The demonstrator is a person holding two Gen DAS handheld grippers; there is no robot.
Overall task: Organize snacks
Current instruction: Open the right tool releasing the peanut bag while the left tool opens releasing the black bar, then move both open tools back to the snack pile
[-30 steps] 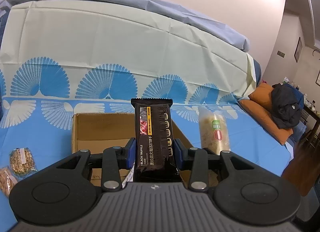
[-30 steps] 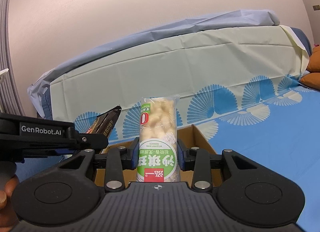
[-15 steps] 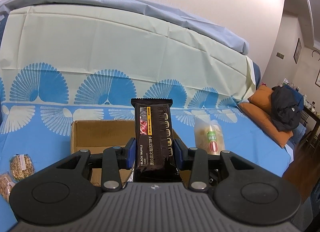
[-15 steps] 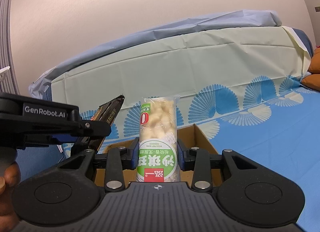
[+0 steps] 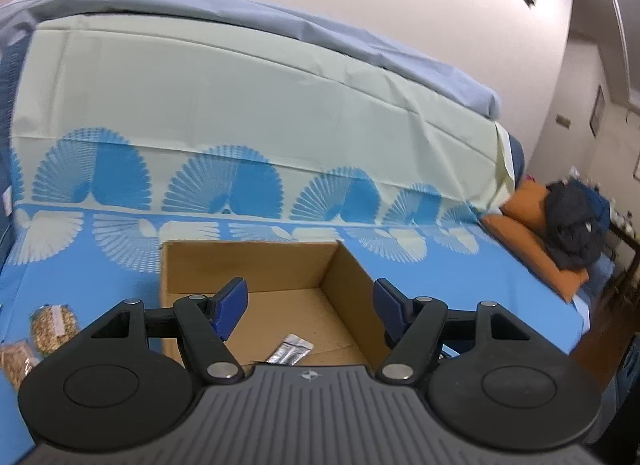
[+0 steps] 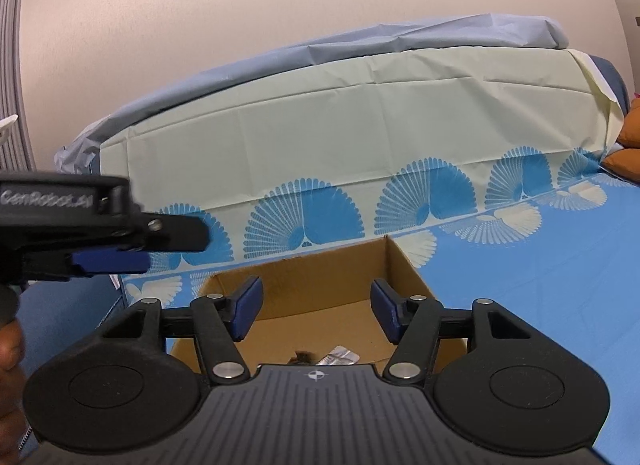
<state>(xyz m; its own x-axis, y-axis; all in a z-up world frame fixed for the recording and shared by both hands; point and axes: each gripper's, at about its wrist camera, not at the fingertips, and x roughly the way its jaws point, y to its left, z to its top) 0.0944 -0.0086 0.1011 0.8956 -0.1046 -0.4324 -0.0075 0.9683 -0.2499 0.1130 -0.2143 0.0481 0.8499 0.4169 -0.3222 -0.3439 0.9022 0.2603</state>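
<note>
An open cardboard box (image 5: 344,277) sits on the blue patterned bed. My left gripper (image 5: 310,307) is open and empty above the box's near edge. A silver wrapped snack (image 5: 291,349) lies on the box floor. My right gripper (image 6: 316,309) is open and empty above the same box (image 6: 404,269), where a silver wrapper (image 6: 340,356) shows on the floor. The left gripper appears from the side in the right wrist view (image 6: 108,241). The black and the green snack packs are out of sight.
Two round grain snacks (image 5: 54,323) lie on the bed left of the box. Orange pillows (image 5: 532,241) with a dark bag (image 5: 572,229) lie at the right end. A pale sheet covers the raised bedding (image 5: 240,121) behind the box.
Both grippers have opened. The black truffle pack has left the left gripper and the green-labelled pack has left the right one; neither is visible now.
</note>
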